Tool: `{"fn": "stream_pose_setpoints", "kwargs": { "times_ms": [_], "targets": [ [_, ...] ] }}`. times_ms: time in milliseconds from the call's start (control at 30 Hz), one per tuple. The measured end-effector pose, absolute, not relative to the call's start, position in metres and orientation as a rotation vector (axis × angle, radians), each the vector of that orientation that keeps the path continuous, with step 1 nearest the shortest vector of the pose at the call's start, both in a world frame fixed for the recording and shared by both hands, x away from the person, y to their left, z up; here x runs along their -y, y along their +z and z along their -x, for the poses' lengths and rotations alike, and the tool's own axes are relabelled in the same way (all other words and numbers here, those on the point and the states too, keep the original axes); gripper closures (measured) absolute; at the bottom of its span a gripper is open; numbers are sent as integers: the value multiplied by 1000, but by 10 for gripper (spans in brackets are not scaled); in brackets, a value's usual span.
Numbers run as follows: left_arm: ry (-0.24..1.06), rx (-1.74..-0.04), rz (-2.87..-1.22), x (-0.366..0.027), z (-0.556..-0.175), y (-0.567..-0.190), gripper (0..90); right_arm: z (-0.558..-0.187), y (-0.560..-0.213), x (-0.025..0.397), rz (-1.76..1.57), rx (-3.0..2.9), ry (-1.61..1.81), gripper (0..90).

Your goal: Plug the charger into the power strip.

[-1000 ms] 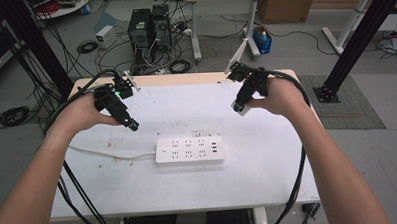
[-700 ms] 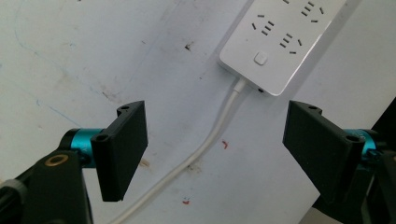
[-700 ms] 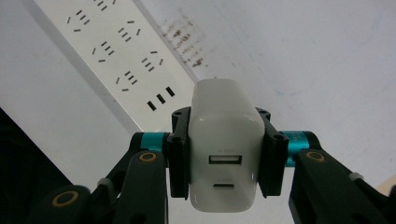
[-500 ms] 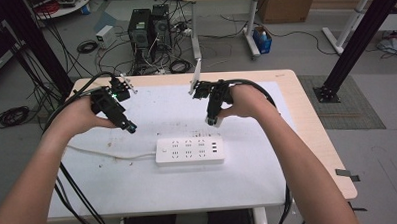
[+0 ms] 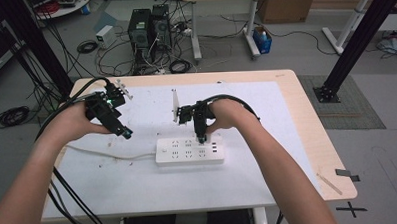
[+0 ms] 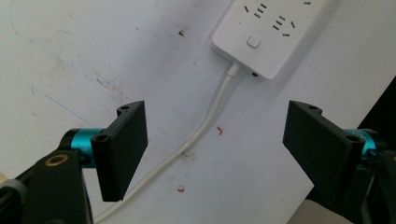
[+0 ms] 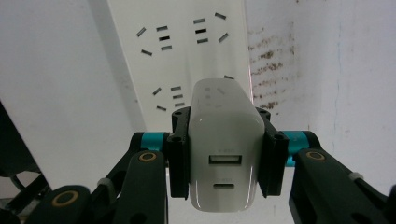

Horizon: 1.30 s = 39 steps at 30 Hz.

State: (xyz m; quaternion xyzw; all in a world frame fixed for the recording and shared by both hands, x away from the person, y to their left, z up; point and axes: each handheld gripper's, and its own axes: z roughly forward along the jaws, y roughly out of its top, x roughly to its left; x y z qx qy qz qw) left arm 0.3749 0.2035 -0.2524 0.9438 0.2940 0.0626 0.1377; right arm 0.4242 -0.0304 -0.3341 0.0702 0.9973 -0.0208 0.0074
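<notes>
Evidently mid-plugging, the right gripper [image 7: 224, 154] clamps a white charger [image 7: 225, 144] just above the power strip [image 7: 182, 56] ahead, needing a straight push down, while the left gripper [image 6: 215, 144] hangs wide open beside its cord [image 6: 205, 126].

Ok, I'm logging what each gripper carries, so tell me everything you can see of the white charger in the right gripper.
The charger is a small white block with rounded corners and a glossy plastic look. Its near face carries two ports, a wider rectangular one above a slim oval one. The right gripper clamps it, one black jaw on each side. It hangs over the far end of the white power strip, above a socket; its prongs are hidden, so whether it is plugged in cannot be told. In the high view the charger is too small to make out.
</notes>
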Motion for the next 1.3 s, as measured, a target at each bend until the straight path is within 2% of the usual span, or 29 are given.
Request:
{"fn": "stream_pose_setpoints", "kwargs": {
  "times_ms": [233,1300],
  "targets": [
    [177,-856,-2726,-205,-370,-252,223,-427,-348,25,-126,-3125,-87,622],
    [135,-866,-2749,-203,-375,-265,223,-424,-363,24,47,-3118,-68,631]
  ]
}}
